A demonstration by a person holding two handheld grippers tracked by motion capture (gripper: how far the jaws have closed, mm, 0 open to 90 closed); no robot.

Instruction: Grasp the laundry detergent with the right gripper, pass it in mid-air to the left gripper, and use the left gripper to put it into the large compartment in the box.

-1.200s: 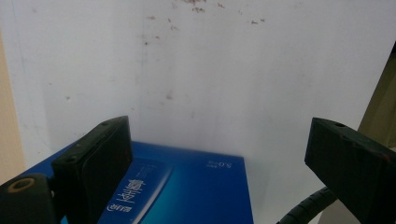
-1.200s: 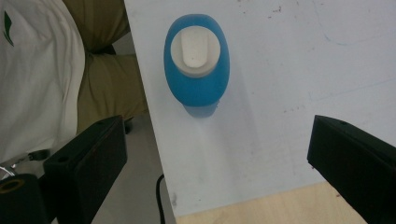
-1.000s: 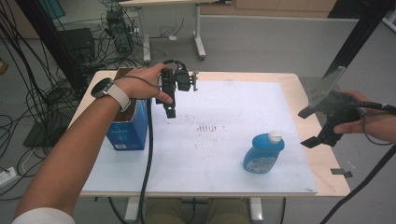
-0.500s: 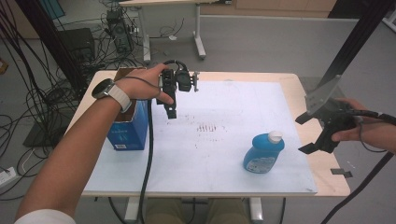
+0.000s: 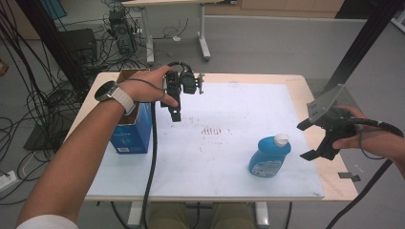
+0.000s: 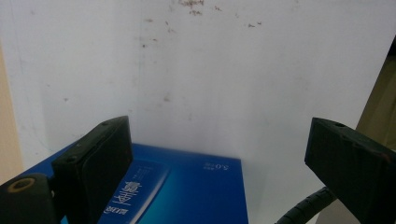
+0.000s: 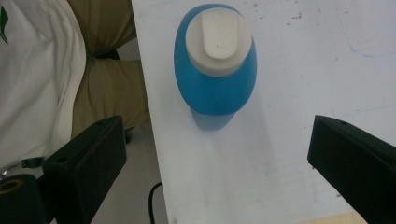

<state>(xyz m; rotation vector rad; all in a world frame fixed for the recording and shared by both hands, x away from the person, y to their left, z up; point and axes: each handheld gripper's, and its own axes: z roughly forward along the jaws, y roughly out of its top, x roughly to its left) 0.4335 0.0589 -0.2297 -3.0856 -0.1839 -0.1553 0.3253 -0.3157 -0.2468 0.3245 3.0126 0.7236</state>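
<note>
A blue bottle with a white cap stands upright near the front right of the white sheet. My right gripper hovers just right of it, open, with nothing between its jaws. In the right gripper view the bottle stands ahead of the wide-apart jaws of the right gripper. A blue carton stands at the table's left. My left gripper hangs above the sheet beside the carton. In the left gripper view, that gripper is open and empty above the carton.
The sheet covers most of a wooden table. Dark smudges mark the sheet's middle. A black cable trails from the left gripper over the front edge. A dark post rises at the far right. The person's lap lies beyond the table edge.
My right gripper has moved left and down, closer to the bottle, staying open. The left gripper has barely moved.
</note>
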